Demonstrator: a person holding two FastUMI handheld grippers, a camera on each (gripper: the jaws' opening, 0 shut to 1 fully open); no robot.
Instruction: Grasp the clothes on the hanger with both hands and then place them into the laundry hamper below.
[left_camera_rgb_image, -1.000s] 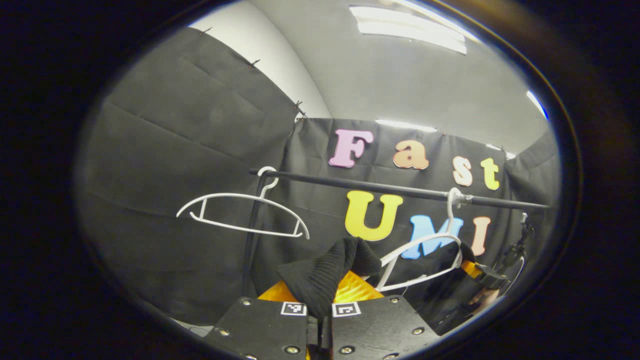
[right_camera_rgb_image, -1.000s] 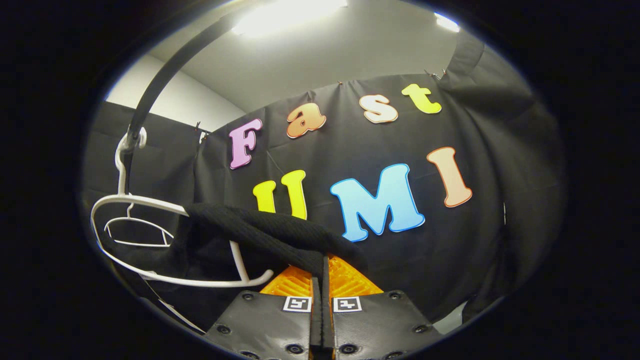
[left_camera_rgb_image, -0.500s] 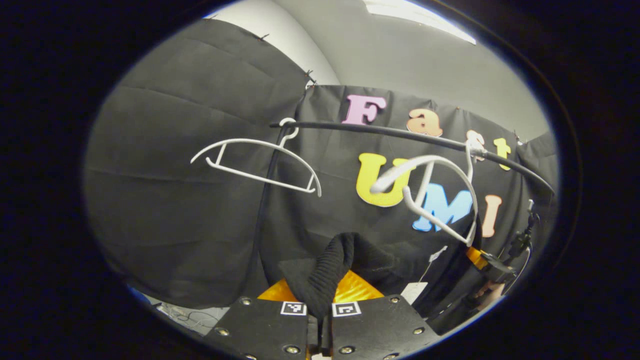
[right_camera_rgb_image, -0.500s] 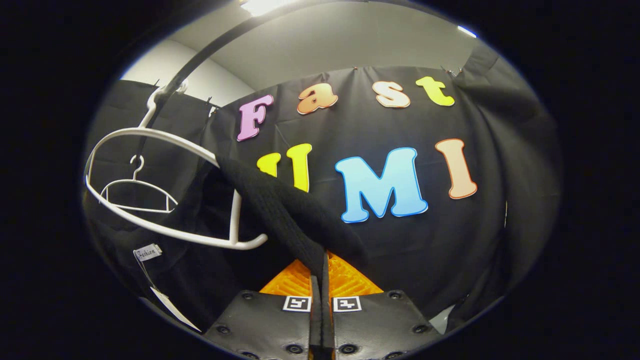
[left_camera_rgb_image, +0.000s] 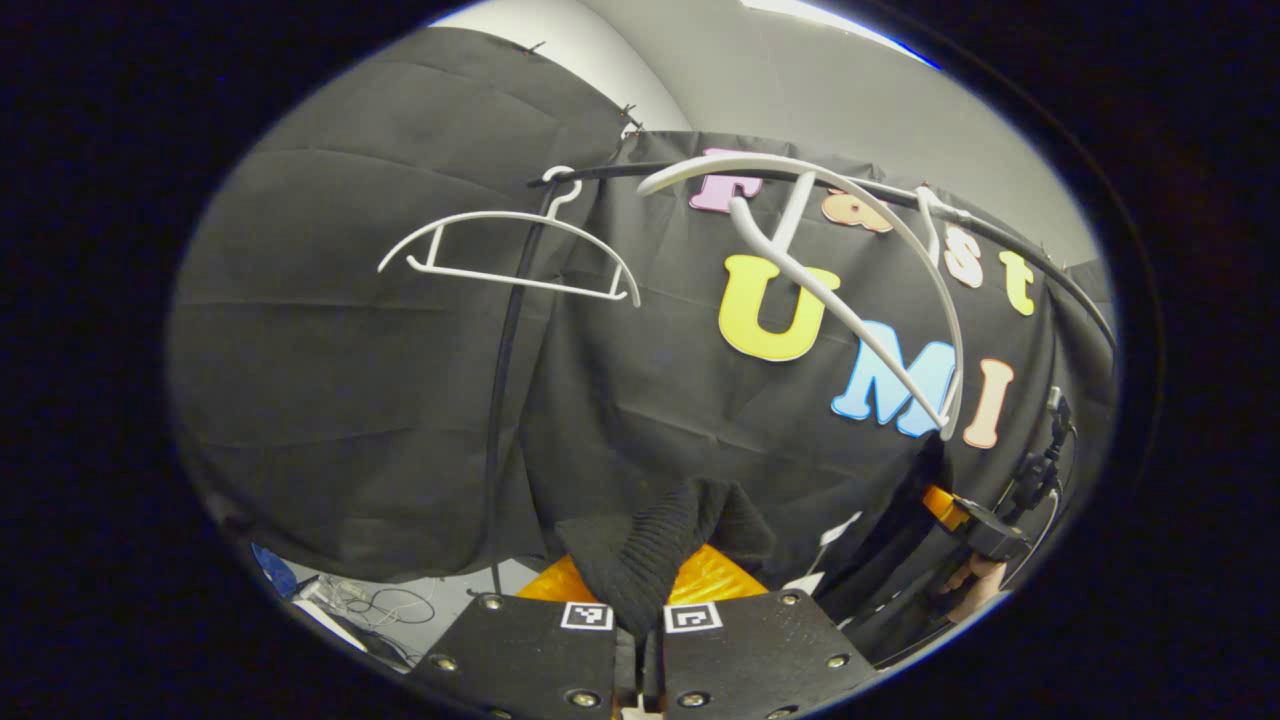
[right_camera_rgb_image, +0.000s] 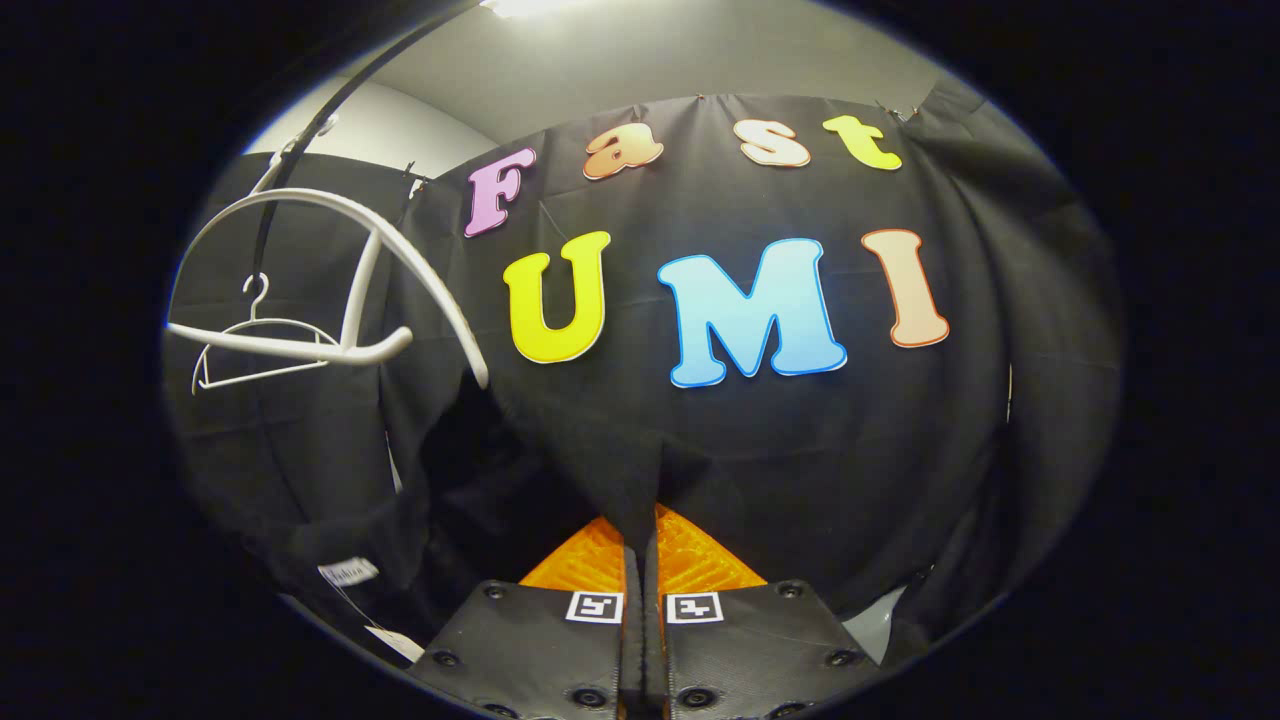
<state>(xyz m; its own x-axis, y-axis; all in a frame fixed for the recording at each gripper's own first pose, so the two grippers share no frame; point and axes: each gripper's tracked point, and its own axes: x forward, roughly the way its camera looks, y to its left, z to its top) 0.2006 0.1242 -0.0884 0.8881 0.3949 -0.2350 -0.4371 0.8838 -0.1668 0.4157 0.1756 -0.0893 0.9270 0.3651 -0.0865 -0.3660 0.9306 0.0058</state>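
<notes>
Knitwear, a black garment (left_camera_rgb_image: 650, 550), is hanging below the rail (left_camera_rgb_image: 700, 170), clear of the near white hanger (left_camera_rgb_image: 850, 290), which is swinging bare from the rail. The left gripper (left_camera_rgb_image: 640, 620) is pinching a ribbed fold of it between both fingers; the right gripper (right_camera_rgb_image: 640, 590) is clamping another black fold. A second white hanger (left_camera_rgb_image: 510, 250) is hanging farther along the rail.
</notes>
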